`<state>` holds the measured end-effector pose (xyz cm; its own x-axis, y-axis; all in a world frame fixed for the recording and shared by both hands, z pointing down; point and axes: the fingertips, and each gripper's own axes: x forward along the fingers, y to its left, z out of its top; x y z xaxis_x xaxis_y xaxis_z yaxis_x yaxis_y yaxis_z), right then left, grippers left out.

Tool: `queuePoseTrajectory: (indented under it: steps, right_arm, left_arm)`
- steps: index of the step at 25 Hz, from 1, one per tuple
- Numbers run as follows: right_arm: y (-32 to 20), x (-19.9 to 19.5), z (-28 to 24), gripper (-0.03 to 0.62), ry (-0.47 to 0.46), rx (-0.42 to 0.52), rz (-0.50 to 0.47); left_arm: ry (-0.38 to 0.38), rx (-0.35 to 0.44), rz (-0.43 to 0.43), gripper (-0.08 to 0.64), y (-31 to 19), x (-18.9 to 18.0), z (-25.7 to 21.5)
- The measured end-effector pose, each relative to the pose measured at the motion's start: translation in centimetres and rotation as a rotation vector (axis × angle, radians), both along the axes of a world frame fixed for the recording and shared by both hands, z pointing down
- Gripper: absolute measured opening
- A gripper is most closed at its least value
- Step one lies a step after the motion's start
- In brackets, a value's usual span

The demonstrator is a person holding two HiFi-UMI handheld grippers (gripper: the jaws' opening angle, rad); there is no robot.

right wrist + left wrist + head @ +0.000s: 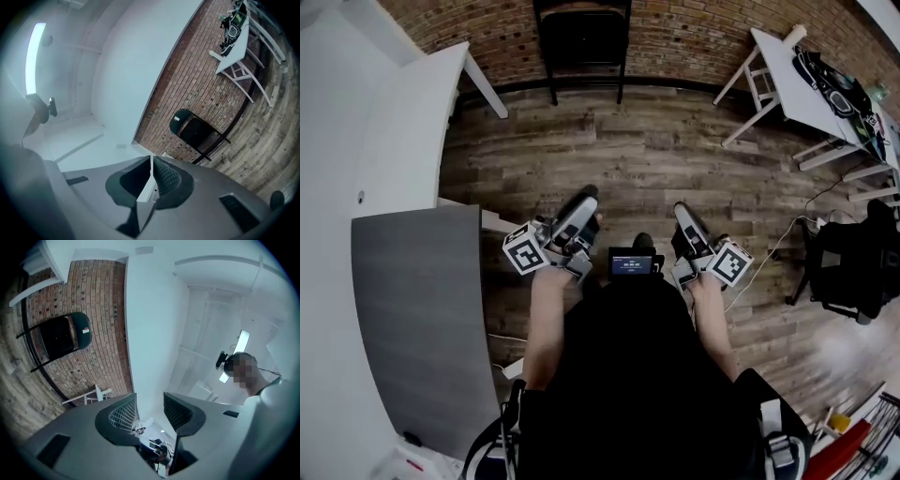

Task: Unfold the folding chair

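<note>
Though cropped overhead, chair (194,131) whole elsewhere.

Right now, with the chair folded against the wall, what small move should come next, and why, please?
Probably step toward the folding chair, which stands folded against the brick wall across the floor. The left gripper is open, the right gripper is shut, and neither is near it.
</note>
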<state>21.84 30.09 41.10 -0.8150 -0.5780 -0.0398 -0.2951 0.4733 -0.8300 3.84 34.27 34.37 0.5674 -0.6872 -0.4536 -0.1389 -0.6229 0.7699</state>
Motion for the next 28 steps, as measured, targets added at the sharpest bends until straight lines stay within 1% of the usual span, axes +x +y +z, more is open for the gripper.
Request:
queuePoseTrajectory:
  steps: [4,6,9,12,15,18,23,28]
  right_arm:
    - [-6.5,0.7,-1.1,0.028,-0.052,0.020,-0.017]
    - [-9.0,1.6,-1.0,0.028,-0.063,0.019,-0.018]
    - [-12.5,3.7,-1.4,0.028,-0.085,0.022,-0.016]
    - [-15.0,5.6,-1.9,0.028,-0.107,0.033,-0.020]
    - [-17.1,7.1,-1.6,0.028,-0.113,0.030,-0.023]
    - [-18.7,8.5,-1.5,0.028,-0.119,0.038,0.000]
    - [-19.8,9.5,-0.5,0.028,-0.131,0.003,0.008]
    - [-21.4,8.6,-1.1,0.028,-0.113,0.009,0.013]
  left_arm:
    - [-0.043,-0.020,0.003,0.196,-5.6,1.9,-0.8]
    - [-0.056,-0.034,0.012,0.196,-8.0,3.3,-0.8]
    - [-0.058,-0.060,0.015,0.196,-11.2,5.6,-0.9]
    - [-0.061,-0.078,0.003,0.196,-13.7,6.9,-1.3]
    - [-0.095,-0.089,-0.011,0.196,-15.4,7.7,-1.4]
    - [-0.108,-0.111,-0.014,0.196,-16.7,8.4,-0.8]
    - [-0.101,-0.149,-0.001,0.196,-18.5,9.5,0.3]
    - [-0.080,-0.162,0.021,0.196,-21.0,9.3,1.1]
